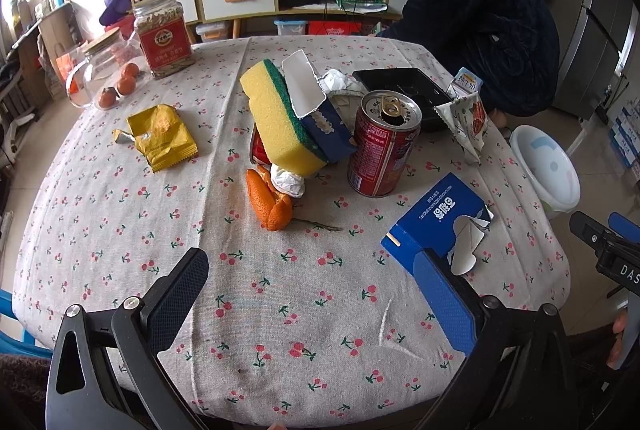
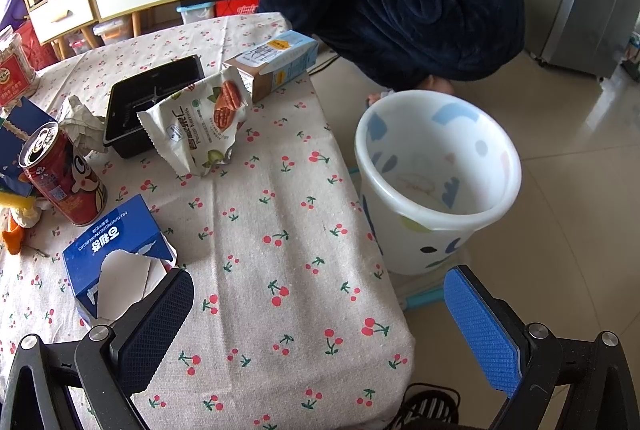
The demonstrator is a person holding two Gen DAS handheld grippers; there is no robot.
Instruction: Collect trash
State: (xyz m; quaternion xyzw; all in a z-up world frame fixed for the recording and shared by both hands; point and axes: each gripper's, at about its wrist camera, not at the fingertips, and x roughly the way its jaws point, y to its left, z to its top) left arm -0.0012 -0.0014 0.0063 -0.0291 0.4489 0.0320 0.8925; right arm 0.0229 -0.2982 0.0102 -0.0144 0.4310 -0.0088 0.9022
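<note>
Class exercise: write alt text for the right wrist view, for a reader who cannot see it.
An open gripper hovers over the corner of a cherry-print tablecloth, empty. Litter lies ahead: a torn blue box, a red can, a snack bag, a black tray and a milk carton. A white bin stands on the floor beside the table.

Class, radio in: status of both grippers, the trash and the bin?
Left gripper open, empty. Right gripper open, empty. Trash on the table: blue box, can, snack bag. Bin on the floor beside the table, mouth clear.
</note>
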